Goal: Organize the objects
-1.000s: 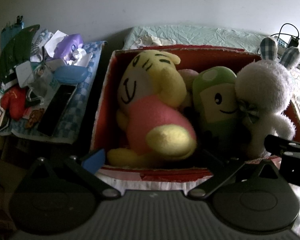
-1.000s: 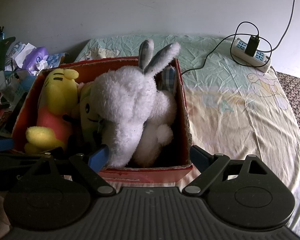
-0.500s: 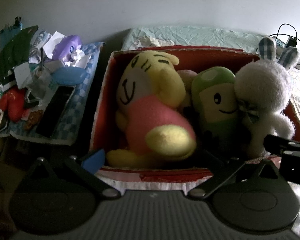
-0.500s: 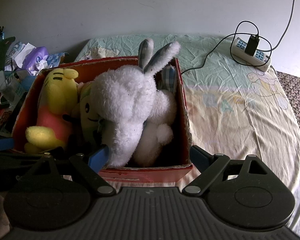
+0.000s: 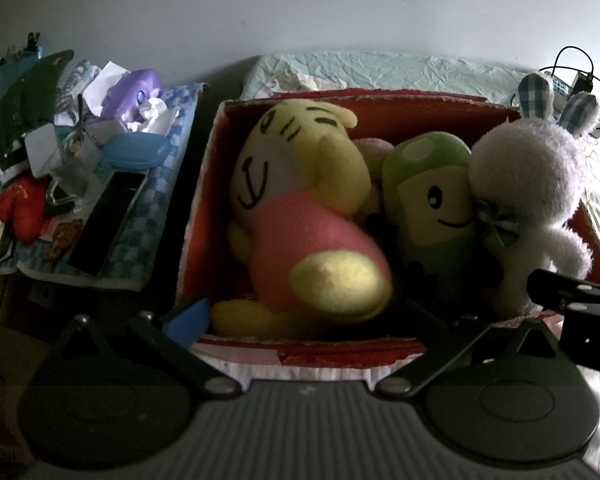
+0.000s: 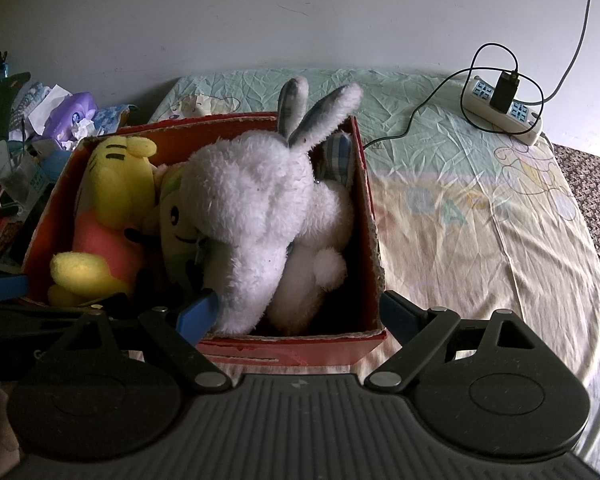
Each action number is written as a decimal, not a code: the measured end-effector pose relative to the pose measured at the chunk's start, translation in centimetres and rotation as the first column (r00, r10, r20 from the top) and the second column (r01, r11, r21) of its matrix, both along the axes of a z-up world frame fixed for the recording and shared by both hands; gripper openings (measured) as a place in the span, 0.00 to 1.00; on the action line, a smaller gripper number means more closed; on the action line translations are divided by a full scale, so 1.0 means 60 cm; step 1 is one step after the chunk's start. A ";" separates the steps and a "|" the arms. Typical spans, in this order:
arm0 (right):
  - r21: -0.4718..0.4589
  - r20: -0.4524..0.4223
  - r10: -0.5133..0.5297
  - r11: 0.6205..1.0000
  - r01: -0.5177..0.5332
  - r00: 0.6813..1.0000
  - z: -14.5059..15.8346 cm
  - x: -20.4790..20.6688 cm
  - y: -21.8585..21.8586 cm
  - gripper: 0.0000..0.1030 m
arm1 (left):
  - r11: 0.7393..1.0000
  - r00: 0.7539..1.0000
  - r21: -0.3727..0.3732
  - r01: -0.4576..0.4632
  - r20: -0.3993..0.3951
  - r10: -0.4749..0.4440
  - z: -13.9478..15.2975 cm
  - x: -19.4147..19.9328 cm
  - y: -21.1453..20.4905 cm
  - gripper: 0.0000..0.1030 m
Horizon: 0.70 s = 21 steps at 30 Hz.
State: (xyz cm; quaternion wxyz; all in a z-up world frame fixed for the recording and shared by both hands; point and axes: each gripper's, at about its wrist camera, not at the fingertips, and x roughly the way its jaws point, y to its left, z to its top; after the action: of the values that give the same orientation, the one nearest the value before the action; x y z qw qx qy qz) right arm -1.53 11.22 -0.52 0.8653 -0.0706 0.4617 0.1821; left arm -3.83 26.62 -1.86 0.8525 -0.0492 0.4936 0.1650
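A red cardboard box (image 6: 364, 216) stands on the bed (image 6: 480, 208) and holds three soft toys side by side: a yellow toy in pink (image 5: 300, 216) at the left, a green toy with a smiling face (image 5: 432, 200) in the middle, and a white fluffy rabbit (image 6: 252, 216) with checked ears at the right. The box is just in front of both grippers. The left gripper (image 5: 300, 320) and the right gripper (image 6: 296, 316) are both spread wide and hold nothing.

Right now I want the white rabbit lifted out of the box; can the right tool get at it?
Probably yes: the right tool is open at the red box's near edge, and the white rabbit lies on top, uncovered.
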 end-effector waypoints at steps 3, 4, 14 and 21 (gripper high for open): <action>0.000 0.000 0.000 1.000 0.000 1.000 0.000 0.000 0.000 0.87 | 1.000 1.000 -0.001 0.000 0.001 0.000 0.000 0.000 0.000 0.99; 0.000 0.000 0.000 1.000 0.000 1.000 0.000 0.001 0.000 0.88 | 1.000 1.000 -0.001 0.000 0.001 0.000 0.000 0.000 0.001 0.99; 0.000 0.001 0.001 1.000 -0.001 1.000 -0.001 0.000 0.001 0.88 | 1.000 1.000 -0.008 0.000 0.003 0.000 -0.002 0.001 0.002 0.99; -0.005 0.010 0.007 1.000 -0.007 1.000 0.002 0.006 0.000 0.88 | 1.000 1.000 -0.006 -0.021 0.012 0.021 0.003 0.001 0.009 0.99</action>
State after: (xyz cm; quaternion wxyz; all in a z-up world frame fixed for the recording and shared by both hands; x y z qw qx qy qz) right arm -1.20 11.25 -0.38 0.8668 -0.0752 0.4575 0.1838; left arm -3.77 27.14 -1.70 0.8534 -0.0578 0.4885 0.1724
